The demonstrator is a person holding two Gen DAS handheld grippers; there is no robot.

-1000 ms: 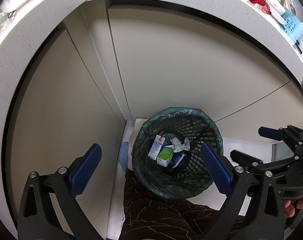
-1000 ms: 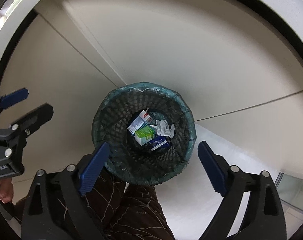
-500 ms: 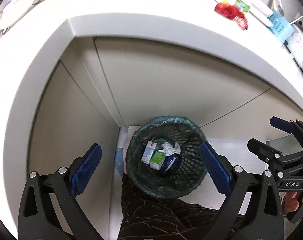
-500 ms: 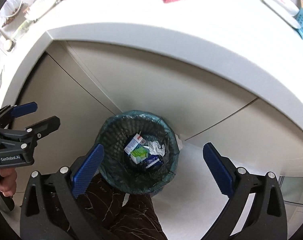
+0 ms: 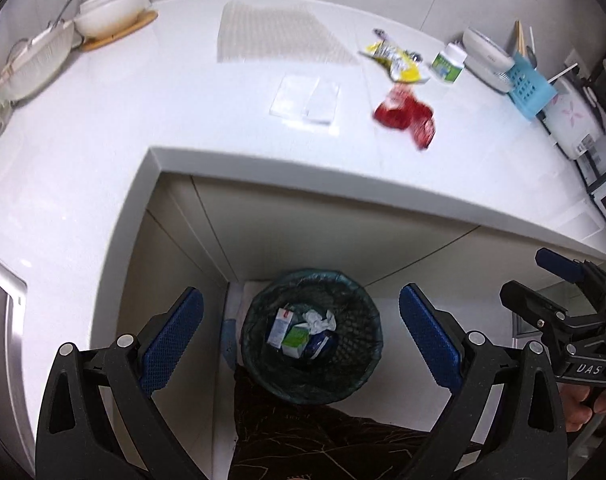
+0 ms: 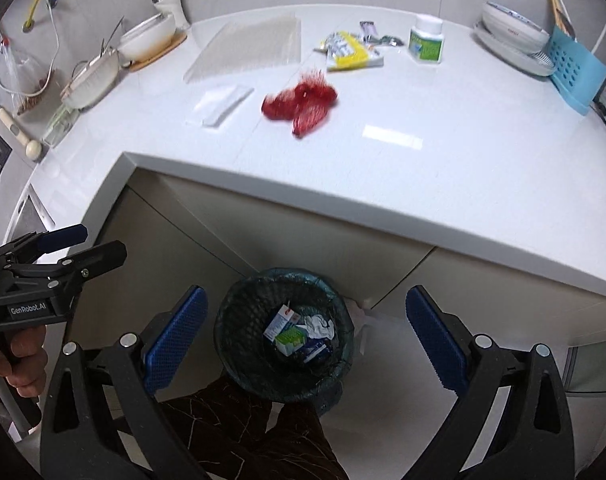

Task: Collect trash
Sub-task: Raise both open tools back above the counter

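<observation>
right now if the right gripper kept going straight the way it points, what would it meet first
Probably the trash bin on the floor: it sits between the open jaws of the right gripper, with nothing visible in between. Depth is hard to judge, so it might meet the rim or the trash inside first.

Bright, even light washes the white surface [image 6: 423,168], with a glare patch on it. Beneath it lies shadow. Motion blur smears the red netting [image 6: 303,106]; fisheye bends edges, corners dark.
</observation>
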